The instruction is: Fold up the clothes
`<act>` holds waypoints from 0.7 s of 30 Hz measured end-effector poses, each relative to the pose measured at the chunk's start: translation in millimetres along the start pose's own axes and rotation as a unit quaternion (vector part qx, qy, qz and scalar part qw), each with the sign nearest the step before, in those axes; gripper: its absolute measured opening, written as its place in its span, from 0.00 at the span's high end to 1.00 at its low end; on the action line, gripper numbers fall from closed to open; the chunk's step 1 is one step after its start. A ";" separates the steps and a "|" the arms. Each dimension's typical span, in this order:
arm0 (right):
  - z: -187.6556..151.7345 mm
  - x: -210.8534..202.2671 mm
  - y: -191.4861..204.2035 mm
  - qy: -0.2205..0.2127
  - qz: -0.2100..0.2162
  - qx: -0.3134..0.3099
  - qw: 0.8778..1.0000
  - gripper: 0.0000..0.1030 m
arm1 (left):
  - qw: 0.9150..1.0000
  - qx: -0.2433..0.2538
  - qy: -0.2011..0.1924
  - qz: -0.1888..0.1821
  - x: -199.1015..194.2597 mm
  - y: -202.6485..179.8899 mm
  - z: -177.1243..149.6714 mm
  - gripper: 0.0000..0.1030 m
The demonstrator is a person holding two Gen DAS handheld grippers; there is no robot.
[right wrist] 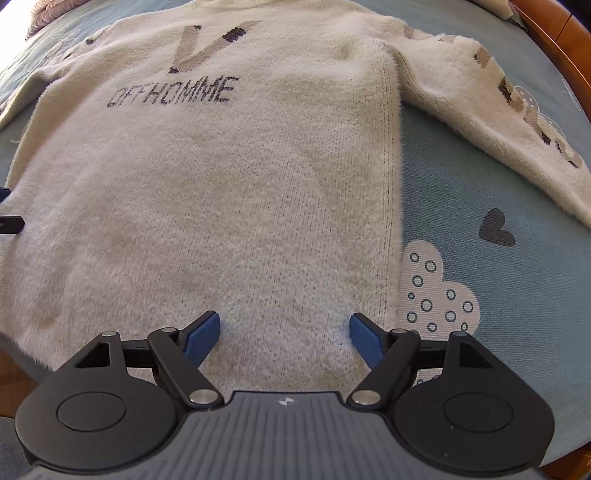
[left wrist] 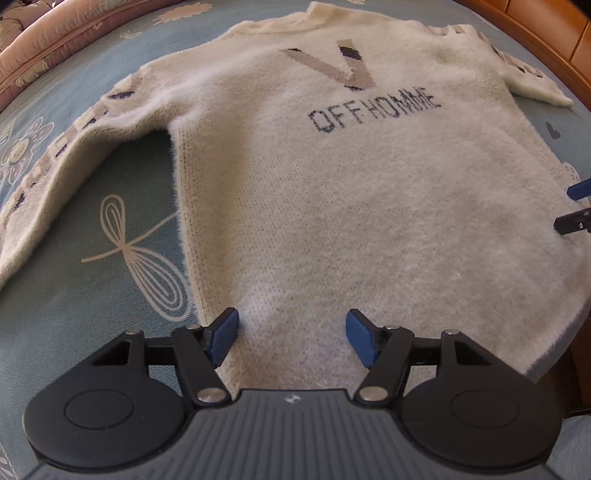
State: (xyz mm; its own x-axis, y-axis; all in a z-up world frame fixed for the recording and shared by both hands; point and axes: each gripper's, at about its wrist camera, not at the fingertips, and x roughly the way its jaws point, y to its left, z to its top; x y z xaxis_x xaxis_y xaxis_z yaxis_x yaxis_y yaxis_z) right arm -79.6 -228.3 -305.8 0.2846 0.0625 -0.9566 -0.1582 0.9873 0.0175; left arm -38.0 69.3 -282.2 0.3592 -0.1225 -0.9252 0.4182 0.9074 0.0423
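A cream fuzzy sweater [left wrist: 332,184] with a "V" and "OFF HOMME" on its chest lies flat, front up, on a blue-grey bedspread [left wrist: 74,302]. It also fills the right wrist view [right wrist: 229,192]. Its sleeves spread out to the left [left wrist: 62,162] and to the right [right wrist: 498,110]. My left gripper [left wrist: 291,328] is open, its blue pads over the hem near the sweater's left bottom corner. My right gripper [right wrist: 284,330] is open over the hem near the right side seam. The right gripper's fingertips [left wrist: 576,206] also show at the left wrist view's right edge.
The bedspread [right wrist: 480,206] has dragonfly, flower, heart and mushroom prints. A wooden bed frame [left wrist: 535,33] curves along the far right. A pink quilt [left wrist: 55,33] lies at the far left. The bed's near edge drops off below the hem [right wrist: 14,369].
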 end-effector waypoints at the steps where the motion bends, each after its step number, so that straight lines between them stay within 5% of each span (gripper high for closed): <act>1: 2.0 -1.3 0.9 -0.003 0.005 -0.002 1.000 0.22 | 1.000 -0.013 -0.014 0.007 -7.0 3.4 -0.1 0.37; 5: 14.5 -3.8 9.5 -0.020 0.030 -0.015 0.999 0.22 | 0.992 -0.113 -0.036 0.039 -20.3 32.4 -8.0 0.37; 9: 26.9 -4.6 26.7 -0.034 0.053 -0.041 0.997 0.22 | 0.973 -0.230 -0.007 0.007 -7.7 64.2 -27.2 0.39; 11: 31.9 -4.8 37.3 -0.039 0.064 -0.058 0.995 0.22 | 0.954 -0.294 -0.005 -0.064 0.2 80.4 -36.4 0.39; 14: 33.9 -5.6 52.9 -0.042 0.080 -0.089 0.992 0.22 | 0.928 -0.353 -0.026 -0.114 7.9 98.3 -46.5 0.39; 21: 34.2 -4.8 87.1 -0.038 0.107 -0.138 0.984 0.22 | 0.864 -0.423 -0.063 -0.266 39.8 141.9 -36.2 0.36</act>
State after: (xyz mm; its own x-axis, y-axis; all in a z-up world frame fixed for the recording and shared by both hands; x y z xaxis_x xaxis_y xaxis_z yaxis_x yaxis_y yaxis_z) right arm -62.3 -137.6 -289.8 0.2858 0.2855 -0.9148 -0.4690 0.8741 0.1263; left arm 5.5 207.8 -326.7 0.4131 -0.6073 -0.6786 -0.1878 0.6723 -0.7161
